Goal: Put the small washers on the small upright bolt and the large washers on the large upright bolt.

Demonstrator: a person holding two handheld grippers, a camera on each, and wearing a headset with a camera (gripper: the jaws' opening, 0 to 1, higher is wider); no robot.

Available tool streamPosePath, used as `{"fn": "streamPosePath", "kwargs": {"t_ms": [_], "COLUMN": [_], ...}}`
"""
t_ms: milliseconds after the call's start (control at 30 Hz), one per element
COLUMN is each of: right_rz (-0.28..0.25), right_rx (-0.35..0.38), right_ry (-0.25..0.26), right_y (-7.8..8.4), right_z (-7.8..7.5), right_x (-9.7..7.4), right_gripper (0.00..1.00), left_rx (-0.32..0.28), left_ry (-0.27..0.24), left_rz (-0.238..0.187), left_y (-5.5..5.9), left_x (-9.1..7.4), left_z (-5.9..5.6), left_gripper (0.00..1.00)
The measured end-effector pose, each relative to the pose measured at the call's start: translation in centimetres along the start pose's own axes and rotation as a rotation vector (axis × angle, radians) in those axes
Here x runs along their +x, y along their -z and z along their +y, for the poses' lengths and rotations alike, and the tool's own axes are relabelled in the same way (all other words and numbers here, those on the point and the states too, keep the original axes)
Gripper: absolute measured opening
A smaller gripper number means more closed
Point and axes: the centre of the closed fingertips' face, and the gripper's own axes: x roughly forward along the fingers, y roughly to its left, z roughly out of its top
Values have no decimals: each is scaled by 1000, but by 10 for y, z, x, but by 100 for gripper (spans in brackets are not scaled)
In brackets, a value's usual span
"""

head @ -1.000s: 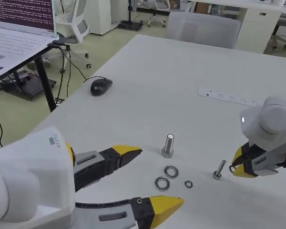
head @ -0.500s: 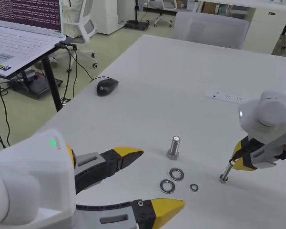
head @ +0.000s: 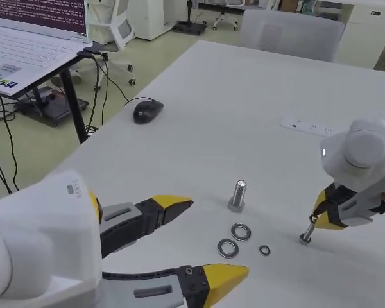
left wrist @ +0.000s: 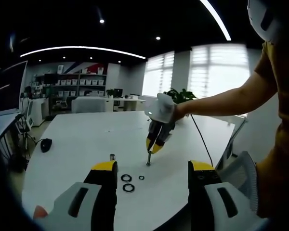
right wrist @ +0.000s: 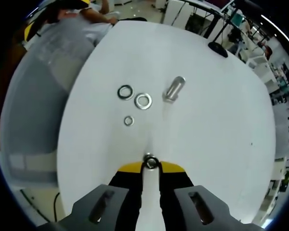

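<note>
the left gripper (head: 215, 239) hovers at the near left of the table (head: 244, 115), jaws wide apart, holding nothing. mid-table the large bolt (head: 238, 194) stands upright, two large washers (head: 240, 231) flat just in front, a loose small washer (head: 264, 250) beside them. further right, the right gripper (head: 321, 219) is clamped on a second small washer (right wrist: 151, 162) at the tip of the small bolt (head: 307, 232).

bright even light, soft shadows, fisheye edges
</note>
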Motion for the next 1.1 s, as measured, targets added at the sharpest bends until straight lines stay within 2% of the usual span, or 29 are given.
{"fn": "streamPosePath", "kwargs": {"t_ms": [400,700,1100], "right_rz": [13,21,7], "right_rx": [-3,4,18], "right_ry": [-3,-20,-39], "right_y": [4,9,15], "right_z": [-2,-1,0], "right_x": [8,27,48], "right_gripper": [12,12,13], "left_rx": [-3,-8,-16], "left_ry": [6,8,0], "left_rz": [0,11,20], "left_y": [0,3,6], "left_x": [4,5,6], "left_z": [1,1,5], "left_gripper": [58,58,58]}}
